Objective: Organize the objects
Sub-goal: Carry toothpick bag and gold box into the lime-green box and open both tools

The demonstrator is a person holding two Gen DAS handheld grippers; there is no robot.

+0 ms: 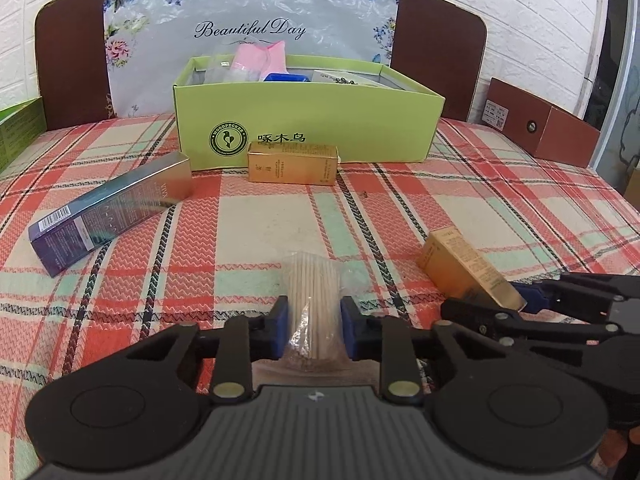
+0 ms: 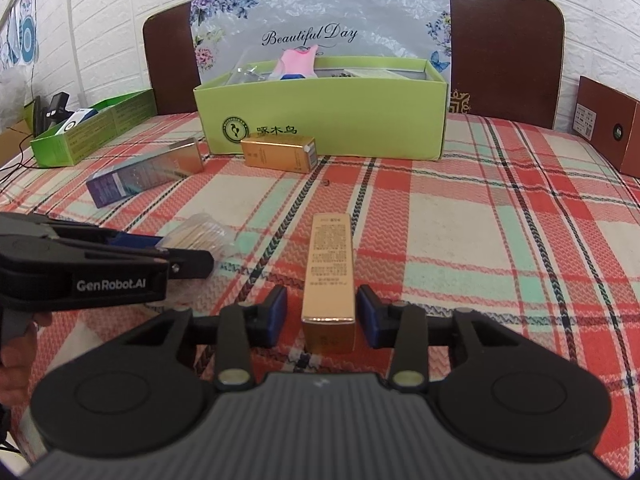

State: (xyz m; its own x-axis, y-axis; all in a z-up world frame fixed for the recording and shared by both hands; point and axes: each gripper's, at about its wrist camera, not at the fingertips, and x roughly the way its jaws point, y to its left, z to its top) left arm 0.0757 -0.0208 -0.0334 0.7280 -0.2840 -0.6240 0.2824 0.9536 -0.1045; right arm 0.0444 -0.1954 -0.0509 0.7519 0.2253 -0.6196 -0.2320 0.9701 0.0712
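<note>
A clear bag of wooden toothpicks (image 1: 314, 300) lies on the plaid bedspread (image 1: 256, 220), and my left gripper (image 1: 314, 326) is shut on its near end, both blue pads pressing its sides. A slim gold carton (image 2: 330, 264) lies lengthwise between the jaws of my right gripper (image 2: 322, 316), which stand open: cloth shows between the left pad and the carton. In the right wrist view the left gripper (image 2: 188, 252) comes in from the left with the toothpick bag (image 2: 200, 234). The left wrist view shows the gold carton (image 1: 460, 268) at its right.
An open lime-green box (image 1: 304, 120) holding several items stands at the headboard. A second gold carton (image 1: 292, 162) lies before it, a long purple-teal carton (image 1: 112, 208) to the left. A brown box (image 1: 540, 120) sits far right, a green tray (image 2: 92, 128) far left.
</note>
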